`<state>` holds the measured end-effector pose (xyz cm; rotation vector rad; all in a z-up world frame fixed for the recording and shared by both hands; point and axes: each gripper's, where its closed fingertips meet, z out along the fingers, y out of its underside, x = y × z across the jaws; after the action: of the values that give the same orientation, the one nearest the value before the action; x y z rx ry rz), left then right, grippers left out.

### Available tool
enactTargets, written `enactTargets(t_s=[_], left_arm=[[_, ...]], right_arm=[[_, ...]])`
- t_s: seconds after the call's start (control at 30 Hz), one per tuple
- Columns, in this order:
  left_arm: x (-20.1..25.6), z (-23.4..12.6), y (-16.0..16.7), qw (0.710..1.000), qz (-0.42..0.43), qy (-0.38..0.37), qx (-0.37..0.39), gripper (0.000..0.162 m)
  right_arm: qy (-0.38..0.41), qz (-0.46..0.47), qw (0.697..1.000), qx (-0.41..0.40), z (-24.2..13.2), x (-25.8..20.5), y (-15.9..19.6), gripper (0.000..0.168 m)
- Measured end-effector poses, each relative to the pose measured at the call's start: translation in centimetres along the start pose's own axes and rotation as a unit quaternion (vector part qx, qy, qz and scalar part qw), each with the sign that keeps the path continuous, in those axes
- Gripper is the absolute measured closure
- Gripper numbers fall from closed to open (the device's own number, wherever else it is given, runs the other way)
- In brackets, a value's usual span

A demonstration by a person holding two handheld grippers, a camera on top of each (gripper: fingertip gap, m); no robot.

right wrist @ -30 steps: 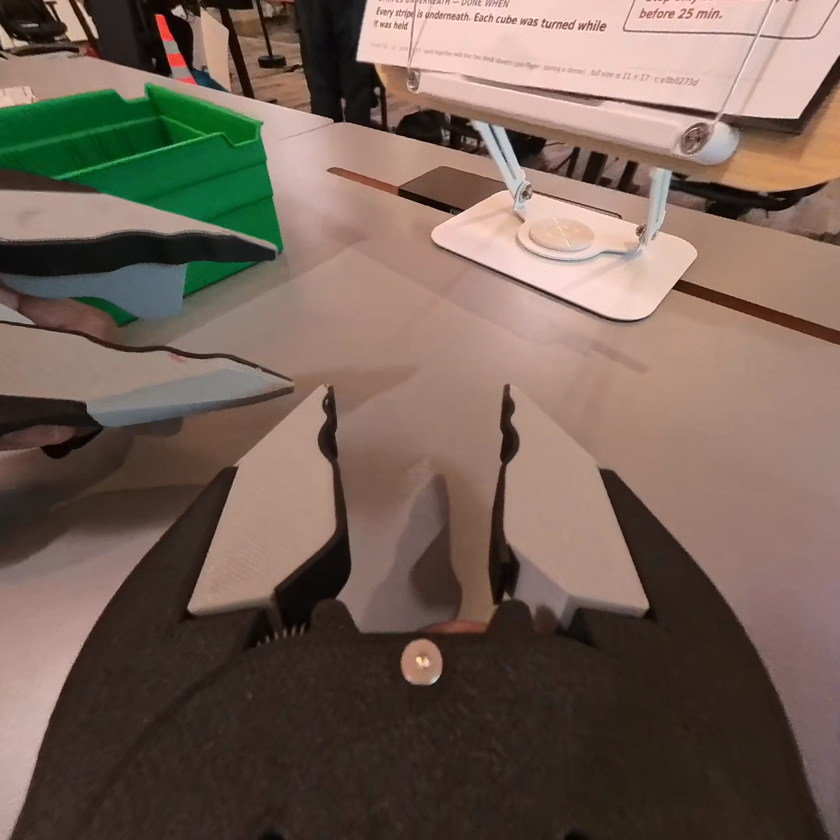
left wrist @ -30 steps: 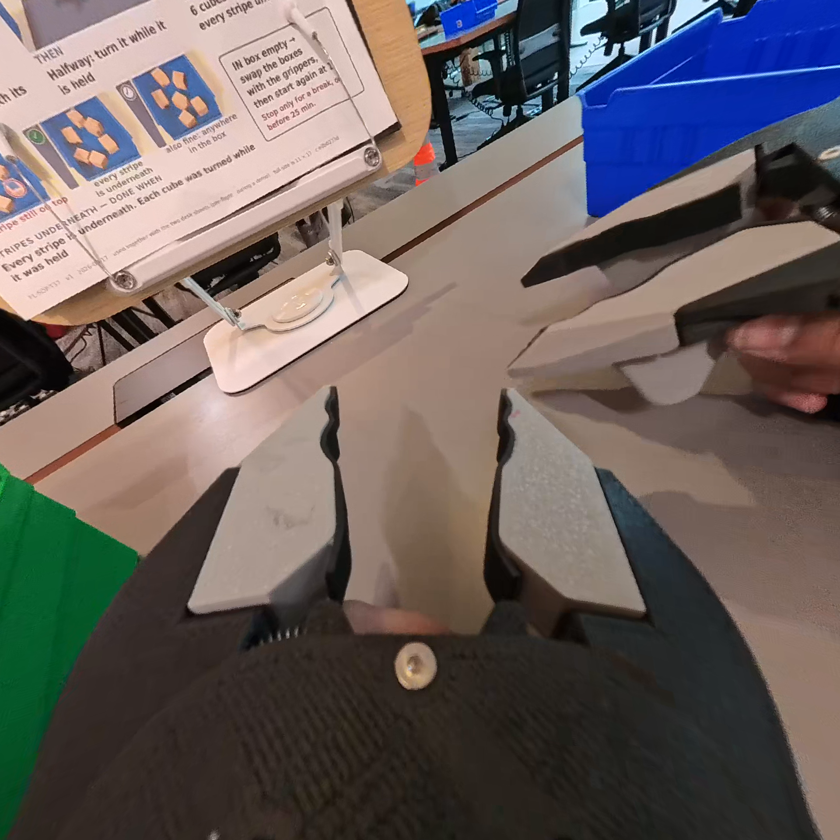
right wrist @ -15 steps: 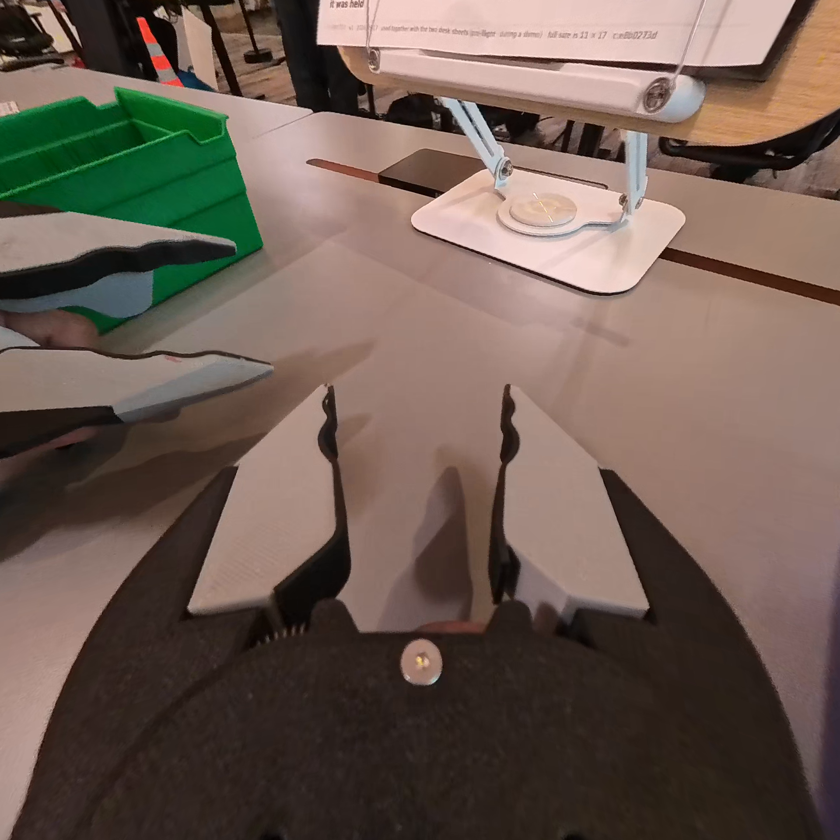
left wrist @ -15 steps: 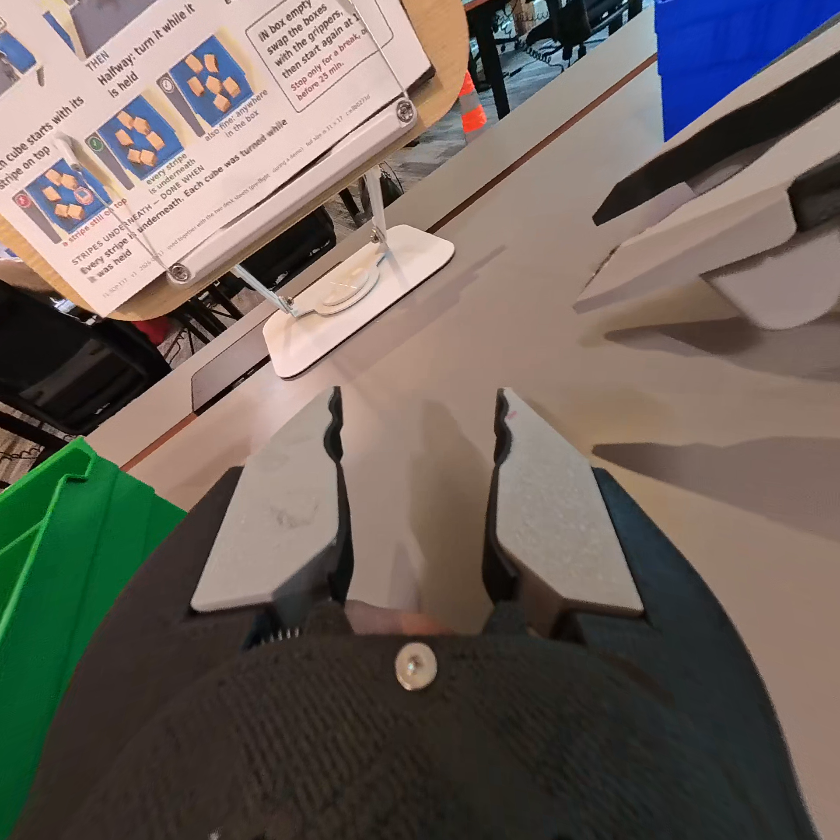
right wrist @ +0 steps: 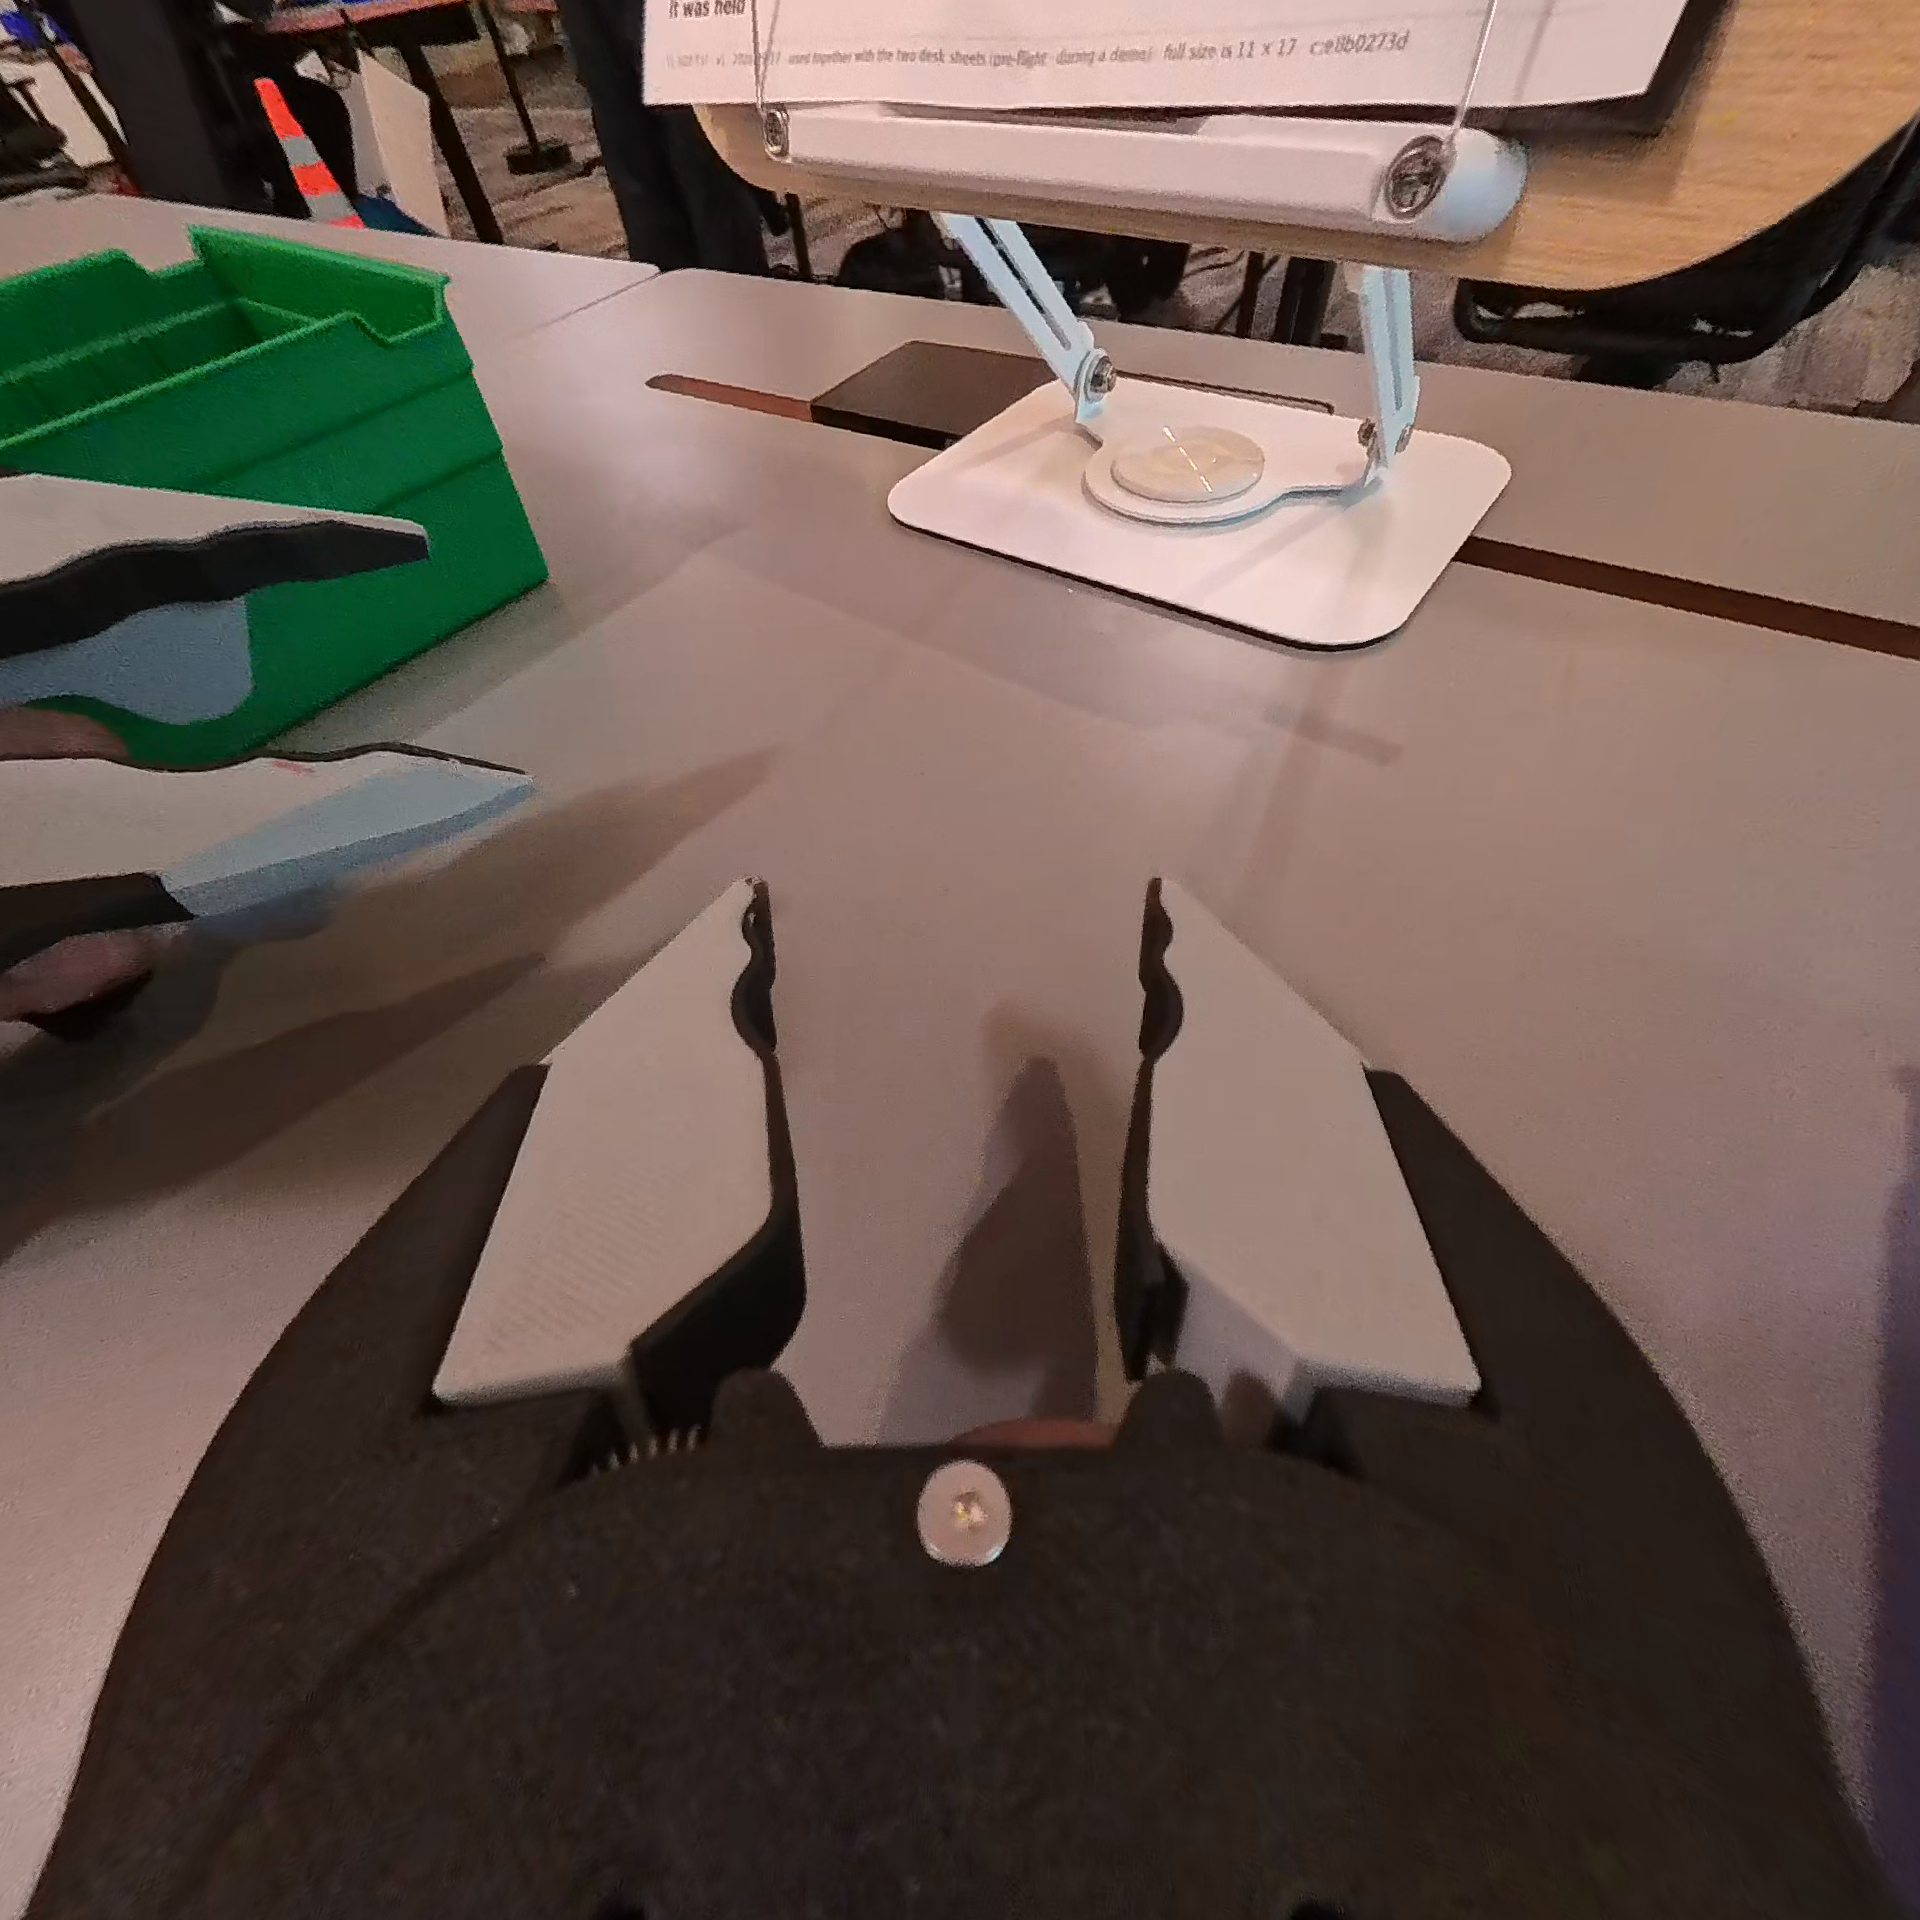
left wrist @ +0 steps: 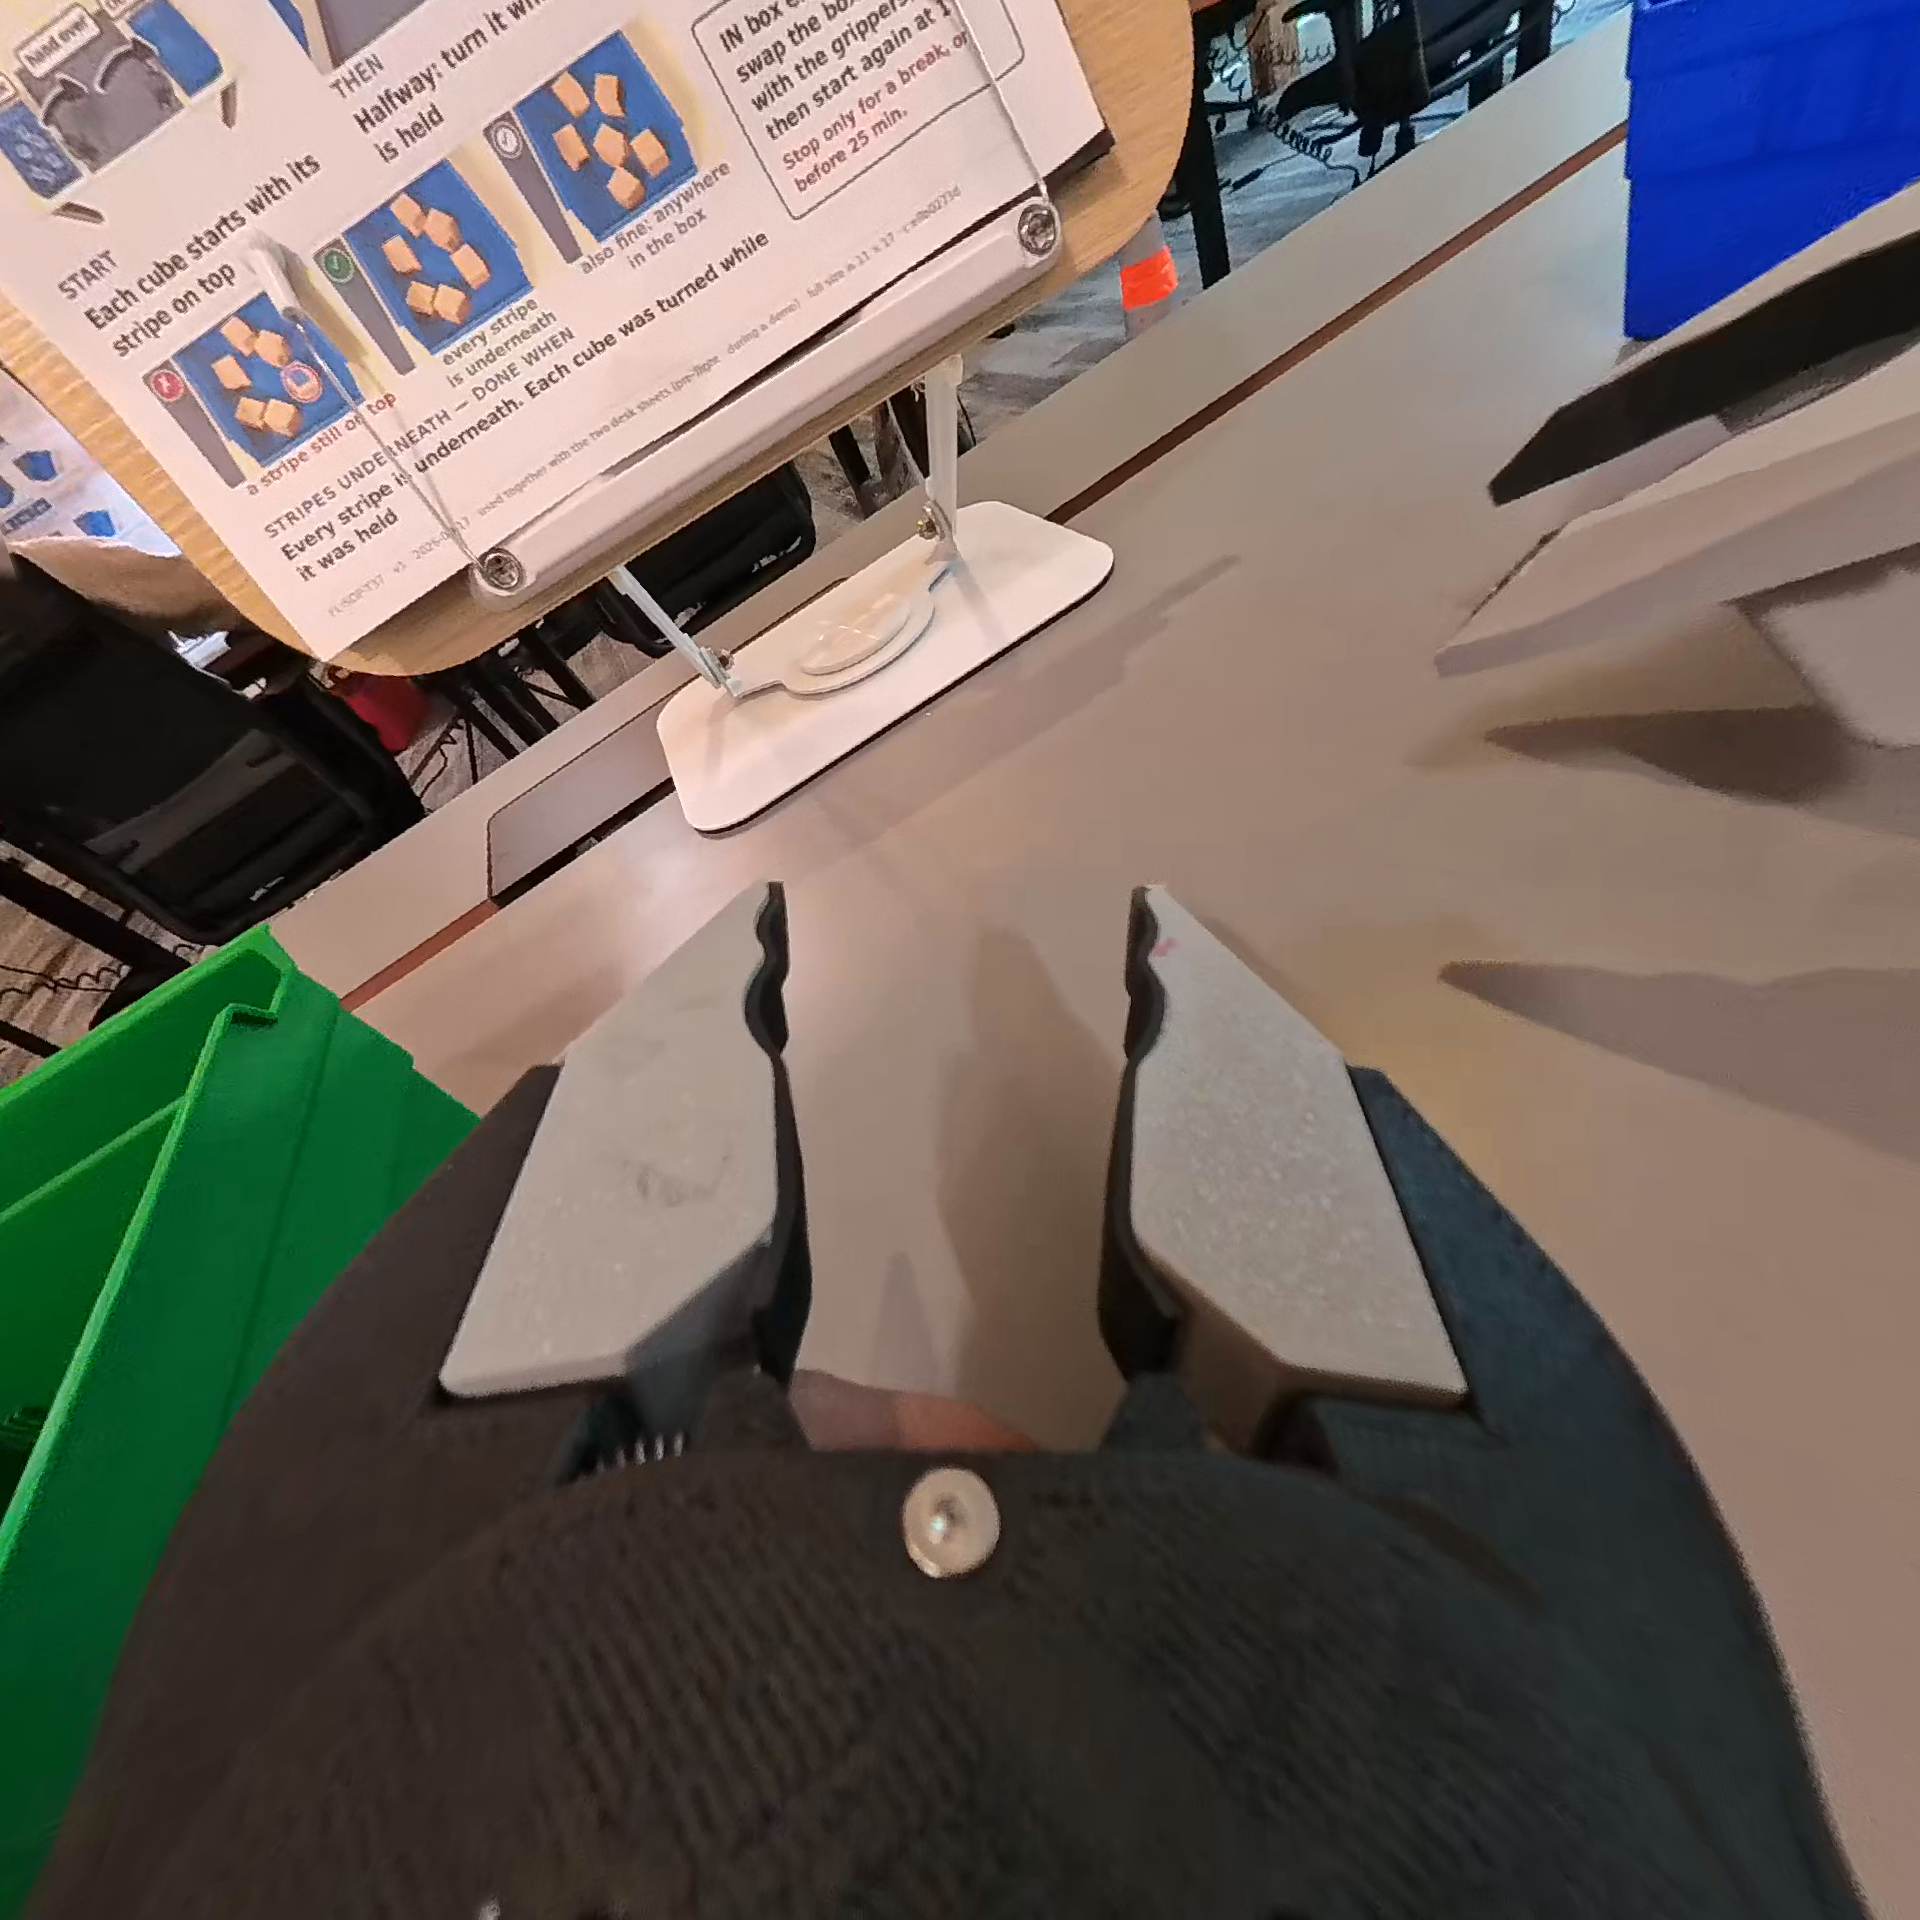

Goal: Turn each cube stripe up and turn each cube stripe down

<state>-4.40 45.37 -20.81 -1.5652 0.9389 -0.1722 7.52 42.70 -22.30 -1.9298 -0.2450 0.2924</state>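
Left gripper (left wrist: 954, 914) and right gripper (right wrist: 954, 904) both gape empty over bare table (right wrist: 1558, 883). 0 cubes visible; green bin (left wrist: 156, 1195) left, probably next reach.

Green bin (right wrist: 260, 436), blue bin (left wrist: 1766, 156), grey table (right wrist: 1455, 831)

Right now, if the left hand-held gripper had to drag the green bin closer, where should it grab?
Probably the thin upright rim wall of the green bin, pinched from above with one finger inside and one outside. Its top is open, and the body looks too wide for the open left hand-held gripper.
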Motion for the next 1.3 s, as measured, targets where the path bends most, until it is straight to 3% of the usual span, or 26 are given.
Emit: enactTargets(t_s=[0.7,0.8,0.9,1.03,1.13,1.2,1.3], left_arm=[[0.3,-0.1,0.4,1.000,0.013,-0.011,-0.014,0.098],[0.6,-1.5,-0.5,0.999,-0.035,0.009,-0.009,0.097],[0.2,-5.3,-3.1,0.996,-0.077,0.044,0.013,0.092],[-4.7,-12.8,-7.2,0.995,-0.076,0.039,0.044,0.098],[-10.3,-17.3,-7.9,0.996,-0.077,0.050,0.021,0.104],[-14.2,-18.4,-5.7,0.997,-0.050,0.049,-0.041,0.105],[-18.2,-18.1,0.7,0.980,-0.066,0.073,-0.175,0.094]], right_arm=[[-0.027,-0.011,0.999,0.012,-0.5,-1.4,-0.8,0.099],[-0.029,-0.010,0.999,0.012,-0.6,-1.5,-0.9,0.099],[-0.032,-0.011,0.999,0.016,-0.8,-1.7,-1.2,0.099],[-0.035,-0.018,0.999,0.021,-1.0,-2.1,-1.4,0.100],[-0.038,-0.021,0.999,0.020,-1.1,-2.4,-1.5,0.100],[-0.043,-0.023,0.999,0.019,-1.0,-2.7,-1.4,0.100],[-0.046,-0.029,0.998,0.011,-0.8,-3.1,-1.0,0.100]])
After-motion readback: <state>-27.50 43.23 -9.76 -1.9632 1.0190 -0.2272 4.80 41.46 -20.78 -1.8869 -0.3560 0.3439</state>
